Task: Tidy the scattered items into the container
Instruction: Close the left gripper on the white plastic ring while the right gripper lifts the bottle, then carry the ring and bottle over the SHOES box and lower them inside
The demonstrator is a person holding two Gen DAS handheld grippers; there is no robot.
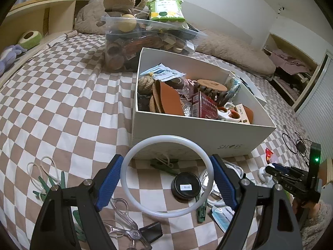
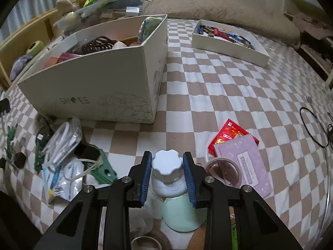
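Note:
My left gripper [image 1: 166, 160] is shut on a white plastic ring [image 1: 166, 139], with the blue pads pressing on its left and right sides just above the checked bedspread. Right behind the ring stands the white shoe box [image 1: 199, 133], filled with assorted items. In the right wrist view, my right gripper [image 2: 167, 156] is shut on the white scalloped cap [image 2: 166, 162] of a mint-green bottle [image 2: 181, 212] that lies on the bed. The same shoe box [image 2: 93, 83] stands to its upper left. The right gripper [image 1: 272, 169] also shows at the right edge of the left wrist view.
Scattered near the box are a black round tin [image 1: 186, 184], green clips [image 1: 47, 185], clear scissors [image 1: 124, 225], mask packets [image 2: 62, 177], a red packet [image 2: 231, 135], a pink booklet [image 2: 245, 162] and a tape roll [image 2: 223, 170]. A shallow white tray [image 2: 229, 48] and a clear bin [image 1: 116, 41] stand farther back.

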